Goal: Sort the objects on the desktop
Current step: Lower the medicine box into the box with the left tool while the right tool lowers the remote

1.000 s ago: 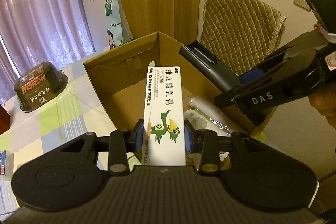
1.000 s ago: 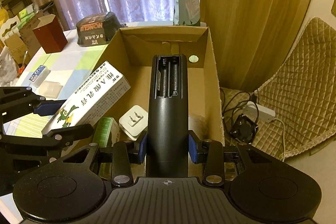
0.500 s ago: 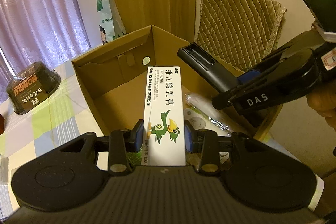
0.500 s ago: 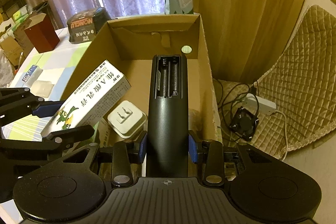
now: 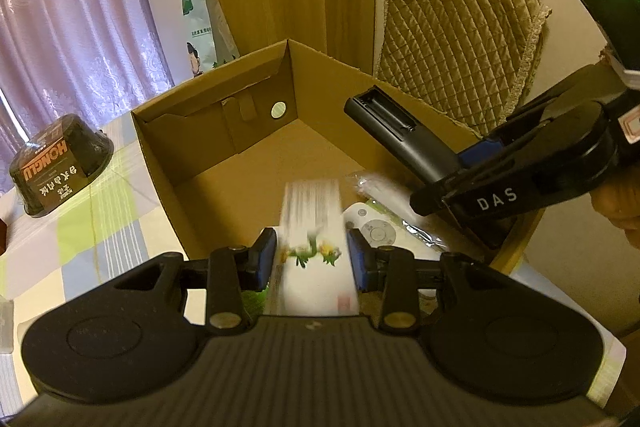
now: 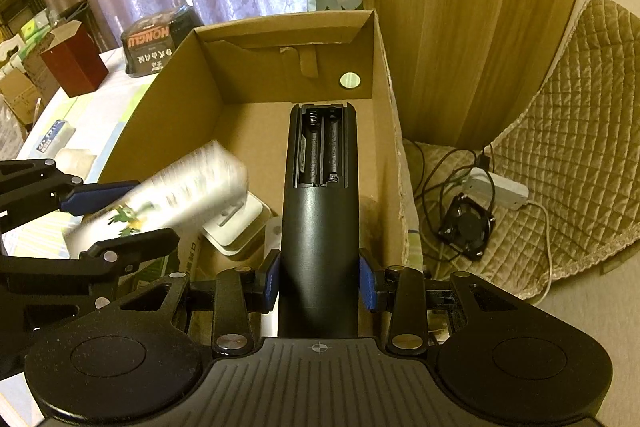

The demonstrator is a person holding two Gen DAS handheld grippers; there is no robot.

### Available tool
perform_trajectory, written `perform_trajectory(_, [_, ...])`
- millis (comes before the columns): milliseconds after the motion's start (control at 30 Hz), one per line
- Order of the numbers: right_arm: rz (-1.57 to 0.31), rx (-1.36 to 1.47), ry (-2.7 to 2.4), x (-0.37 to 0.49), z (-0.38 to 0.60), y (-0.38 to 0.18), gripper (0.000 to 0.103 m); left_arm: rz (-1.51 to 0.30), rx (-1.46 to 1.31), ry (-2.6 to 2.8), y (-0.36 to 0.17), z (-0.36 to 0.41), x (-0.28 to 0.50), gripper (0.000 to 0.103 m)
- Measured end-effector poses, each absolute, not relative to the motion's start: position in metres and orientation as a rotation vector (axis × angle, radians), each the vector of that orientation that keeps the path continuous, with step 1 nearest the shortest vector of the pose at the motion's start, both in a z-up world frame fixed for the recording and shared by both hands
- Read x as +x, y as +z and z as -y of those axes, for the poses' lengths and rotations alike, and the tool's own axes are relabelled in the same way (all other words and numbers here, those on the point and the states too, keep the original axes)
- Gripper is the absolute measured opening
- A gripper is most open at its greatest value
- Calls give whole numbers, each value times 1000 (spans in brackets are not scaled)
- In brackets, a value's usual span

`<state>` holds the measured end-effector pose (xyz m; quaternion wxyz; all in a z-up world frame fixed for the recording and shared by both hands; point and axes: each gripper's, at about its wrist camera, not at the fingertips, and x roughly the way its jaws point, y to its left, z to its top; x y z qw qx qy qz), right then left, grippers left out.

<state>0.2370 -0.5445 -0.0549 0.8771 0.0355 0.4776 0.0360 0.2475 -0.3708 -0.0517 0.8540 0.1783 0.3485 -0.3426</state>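
My left gripper holds a white medicine box with a green bird print over the open cardboard box. The pads still sit at the medicine box's sides, but it is motion-blurred and its far end dips. My right gripper is shut on a black remote with its battery bay uncovered, pointing into the cardboard box. The right wrist view shows the left gripper and the blurred medicine box at lower left. The left wrist view shows the right gripper and the black remote at right.
Inside the cardboard box lie a white remote, a plastic-wrapped item and a white plug adapter. A black bowl and a red box stand on the checked tablecloth. A quilted chair with cables and a small fan is to the right.
Both grippers have moved further over the cardboard box. The white medicine box, sharp before, is now blurred and its far end has tipped downward between the left pads. The black remote stays gripped.
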Motion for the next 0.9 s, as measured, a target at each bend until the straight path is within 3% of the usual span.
perform_trajectory(900, [-994,70,95,243,523,-51,39,-709,348,-698,-36,348,243,33])
